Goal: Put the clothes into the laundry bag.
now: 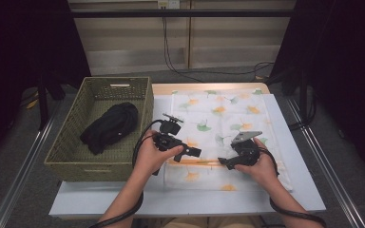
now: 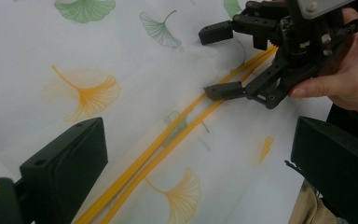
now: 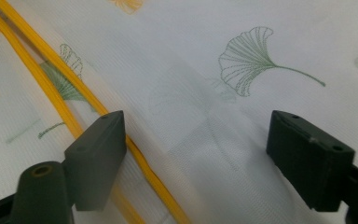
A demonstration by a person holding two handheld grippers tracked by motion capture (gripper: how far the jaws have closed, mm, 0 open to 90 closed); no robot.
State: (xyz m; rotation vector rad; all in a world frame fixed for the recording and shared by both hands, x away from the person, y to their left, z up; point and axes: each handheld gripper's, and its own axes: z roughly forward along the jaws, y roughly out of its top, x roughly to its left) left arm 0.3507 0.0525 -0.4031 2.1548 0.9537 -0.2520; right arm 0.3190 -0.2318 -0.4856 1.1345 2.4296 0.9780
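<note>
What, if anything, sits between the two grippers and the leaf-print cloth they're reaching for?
Nothing visible. The left gripper and right gripper hang open right over the cloth, near its orange stripes. The basket holding a dark garment stands off to the left.

Cloth (image 1: pixel 228 118) lay spread on table (image 1: pixel 285 199), right of basket (image 1: pixel 71 156). Garment (image 1: pixel 109 126) sat inside basket. Both grippers hovered over cloth's near part.

no readable text or labels anywhere
</note>
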